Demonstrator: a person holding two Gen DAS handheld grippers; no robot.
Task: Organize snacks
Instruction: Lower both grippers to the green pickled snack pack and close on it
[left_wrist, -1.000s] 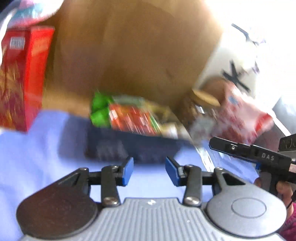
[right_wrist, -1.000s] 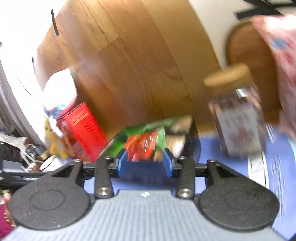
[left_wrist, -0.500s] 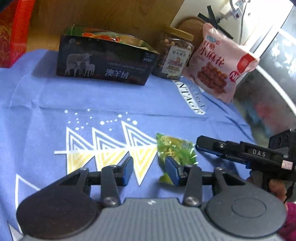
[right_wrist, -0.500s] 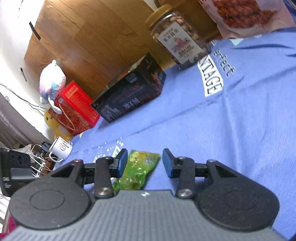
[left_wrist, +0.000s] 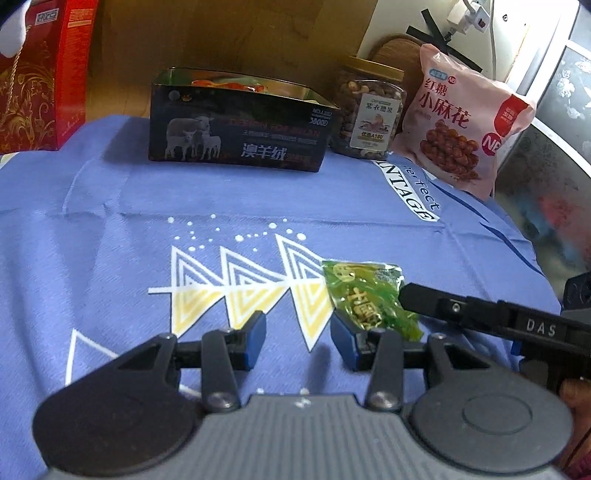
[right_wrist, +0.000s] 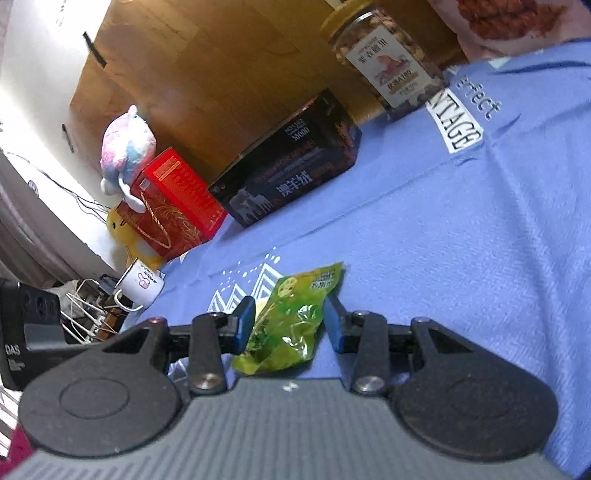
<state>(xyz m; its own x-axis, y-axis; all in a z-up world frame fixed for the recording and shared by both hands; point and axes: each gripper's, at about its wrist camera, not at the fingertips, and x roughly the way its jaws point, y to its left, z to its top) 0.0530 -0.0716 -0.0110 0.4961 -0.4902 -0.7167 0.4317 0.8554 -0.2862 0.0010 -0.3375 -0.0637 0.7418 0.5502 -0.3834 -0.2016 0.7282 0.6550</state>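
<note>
- Straddling the green snack packet (right_wrist: 291, 325), my right gripper (right_wrist: 290, 325) stands part open; the packet lies between the blue pads (right_wrist: 245, 323), and I cannot tell whether the left pad touches its edge. The packet is not clamped.
- My left gripper (left_wrist: 297, 341) hangs part open over the blue printed cloth (left_wrist: 129, 229) with nothing between its jaws; the packet (left_wrist: 369, 299) lies just beyond its right pad (left_wrist: 343, 341).
- Seen from the left wrist, the right gripper (left_wrist: 406, 295) reaches in from the right, its tip at the packet.
- Containers at the far edge of the cloth: a dark open box with sheep printed on its side (left_wrist: 236, 136), holding orange and green wrappers that show over its rim; beside it a lidded clear jar of nuts (left_wrist: 369, 114); then a pink bag of fried dough twists (left_wrist: 465, 122) leaning upright. A red gift box (left_wrist: 33, 81) stands at the left.
- Compared with half a second earlier: the packet now sits deeper between my right jaws and looms larger in both views; the box, jar and bag have not moved on the cloth.
</note>
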